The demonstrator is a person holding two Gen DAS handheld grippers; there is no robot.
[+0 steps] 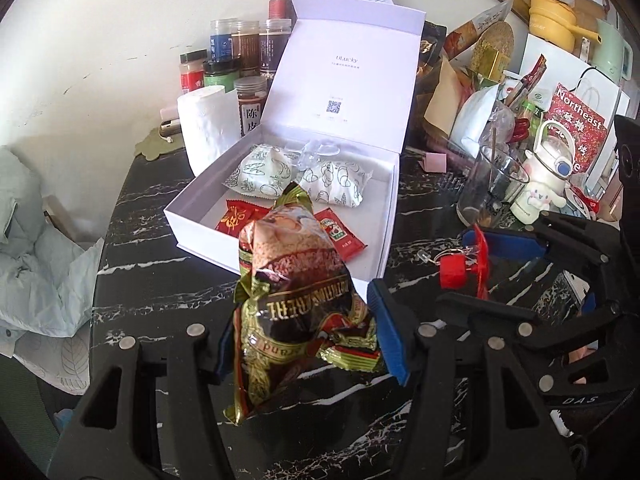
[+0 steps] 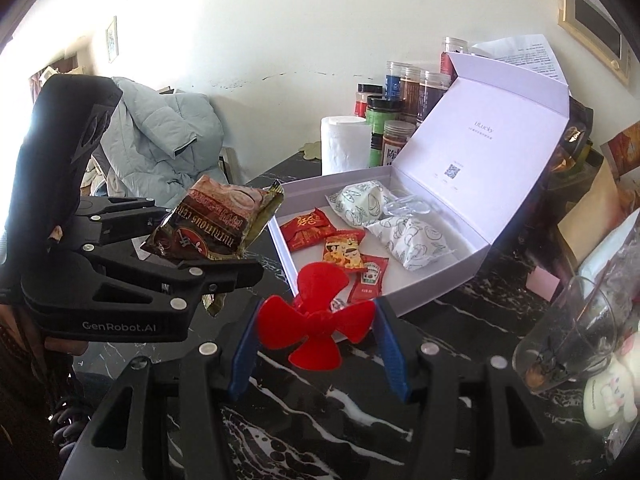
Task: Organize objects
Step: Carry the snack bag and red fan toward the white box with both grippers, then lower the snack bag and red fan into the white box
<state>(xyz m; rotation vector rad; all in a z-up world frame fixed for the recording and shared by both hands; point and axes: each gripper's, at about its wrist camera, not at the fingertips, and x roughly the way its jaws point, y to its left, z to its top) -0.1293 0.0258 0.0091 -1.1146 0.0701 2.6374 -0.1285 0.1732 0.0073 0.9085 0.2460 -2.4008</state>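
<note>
At 12 o'clock from both claws: open white box [image 1: 384, 216]. Left gripper [image 1: 300, 344] clamps cereal packet [image 1: 292, 280], long axis toward box. Right gripper [image 2: 316, 344] clamps red fan [image 2: 316, 324], nearer.

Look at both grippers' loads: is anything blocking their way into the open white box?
Nothing visible does. The cereal packet and red propeller hang before the white box, whose lid stands open; small packets cover part of its floor.

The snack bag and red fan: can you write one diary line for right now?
left gripper: shut on snack bag | right gripper: shut on red fan | white box: open, holds packets
</note>
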